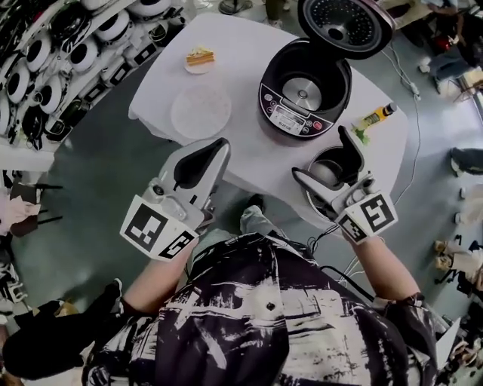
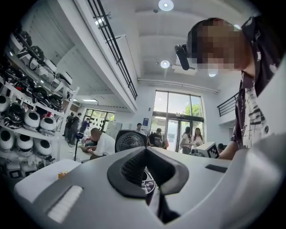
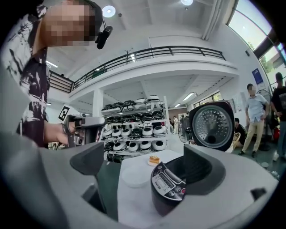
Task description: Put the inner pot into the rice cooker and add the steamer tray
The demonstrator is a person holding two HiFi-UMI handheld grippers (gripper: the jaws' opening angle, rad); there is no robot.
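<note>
The black rice cooker (image 1: 306,90) stands open on the white table (image 1: 249,162), its lid (image 1: 343,22) raised and its cavity empty. The round white steamer tray (image 1: 200,111) lies flat to its left. The inner pot (image 1: 326,173) sits at the table's near right edge, partly hidden by my right gripper (image 1: 321,153), which hovers open above it with one finger on each side. My left gripper (image 1: 224,143) is shut with nothing in it, above the table's front edge near the tray. The right gripper view shows the cooker (image 3: 172,185) and tray (image 3: 134,176) beyond wide-apart jaws.
A slice of cake (image 1: 200,56) on a small plate sits at the table's far left. A bottle (image 1: 375,117) lies right of the cooker. Shelves of helmets (image 1: 45,68) line the left side. Cables run off the right edge, and people stand in the background.
</note>
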